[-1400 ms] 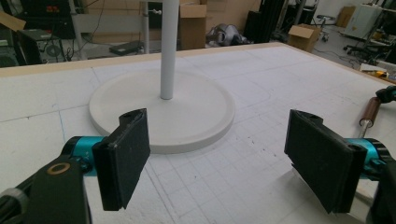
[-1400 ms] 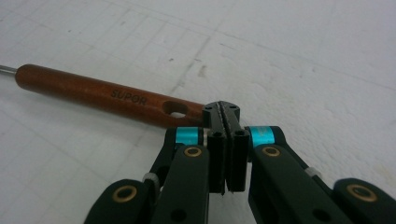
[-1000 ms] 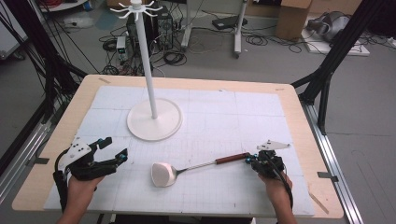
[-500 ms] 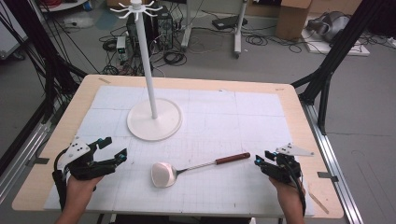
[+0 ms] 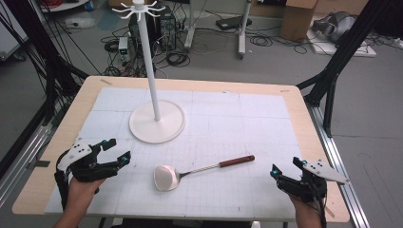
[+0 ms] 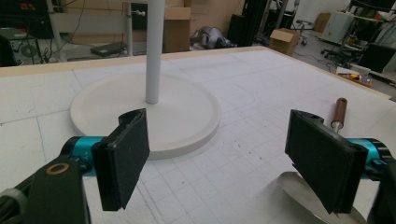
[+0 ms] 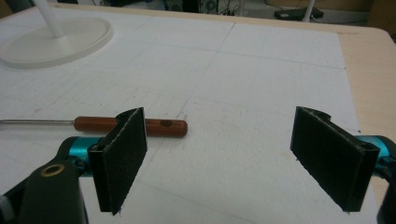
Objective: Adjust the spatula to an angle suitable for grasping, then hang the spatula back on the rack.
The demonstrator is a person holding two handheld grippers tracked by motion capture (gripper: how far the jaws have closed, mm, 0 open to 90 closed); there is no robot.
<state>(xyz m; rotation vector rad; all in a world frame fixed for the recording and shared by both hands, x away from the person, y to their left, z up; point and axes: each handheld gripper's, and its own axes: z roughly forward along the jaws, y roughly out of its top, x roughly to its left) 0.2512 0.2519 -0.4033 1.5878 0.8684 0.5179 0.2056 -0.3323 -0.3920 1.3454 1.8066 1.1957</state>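
On table (image 5: 294, 114): white mat (image 5: 247, 118), white stand (image 5: 153, 76) with round base far left-centre, pole upright. Ladle (image 5: 190, 172) flat on mat near front edge, bowl left, brown handle toward right; nothing on it or blocking it. Left gripper (image 5: 119, 152) front-left, jaws wide apart, empty, bowl just beside right jaw. Right gripper (image 5: 285, 167) front-right corner, jaws wide apart, empty, near handle end, not touching.
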